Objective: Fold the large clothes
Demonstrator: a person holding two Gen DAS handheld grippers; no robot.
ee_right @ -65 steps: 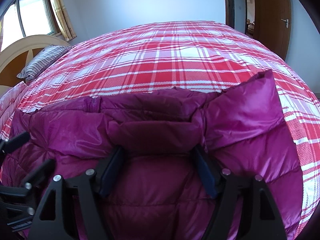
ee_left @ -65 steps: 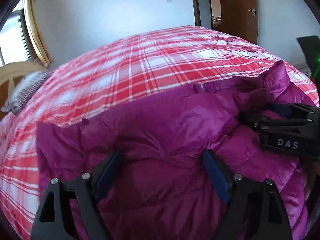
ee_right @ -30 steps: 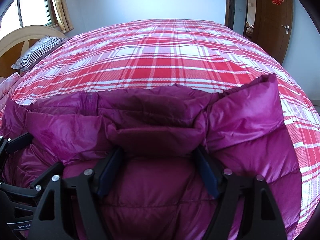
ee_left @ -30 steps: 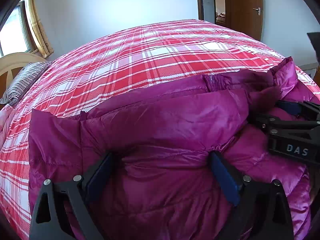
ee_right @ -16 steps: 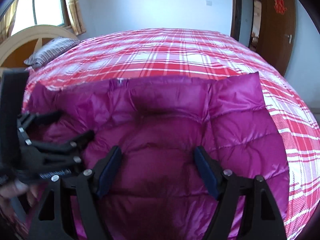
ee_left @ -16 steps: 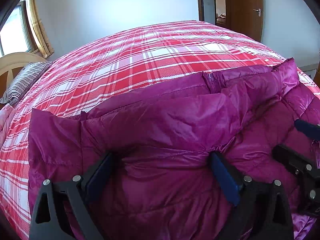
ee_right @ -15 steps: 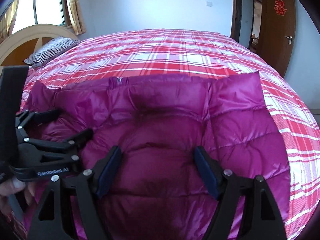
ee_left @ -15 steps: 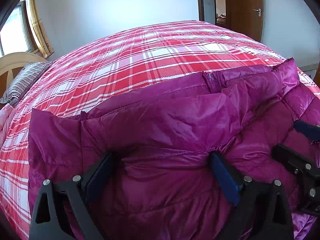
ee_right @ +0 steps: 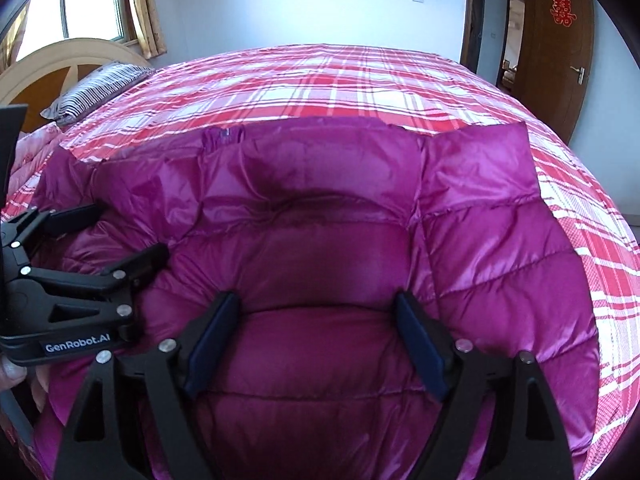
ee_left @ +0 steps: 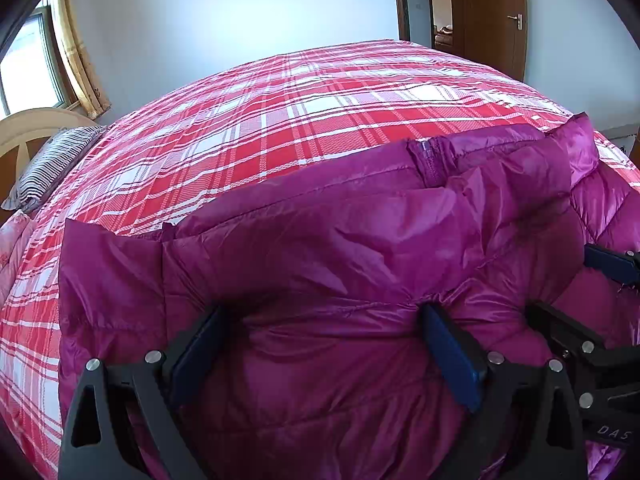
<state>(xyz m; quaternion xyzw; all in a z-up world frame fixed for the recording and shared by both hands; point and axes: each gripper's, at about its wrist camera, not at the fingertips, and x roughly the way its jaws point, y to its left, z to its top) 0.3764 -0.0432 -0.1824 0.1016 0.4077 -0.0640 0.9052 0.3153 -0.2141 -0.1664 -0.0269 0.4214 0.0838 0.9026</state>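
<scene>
At left wrist: jacket [ee_left: 320,264] fold bunched; right wrist: jacket panel flat

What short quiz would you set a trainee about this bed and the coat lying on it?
1. Which colour is the jacket? A blue, B magenta, C green.
2. True or false: the striped pillow lies on top of the jacket.
3. Fill in: the bed cover has a red and white ____ pattern.

Key: 1 B. 2 False: the pillow lies apart from it, by the headboard. 3 plaid.
</scene>
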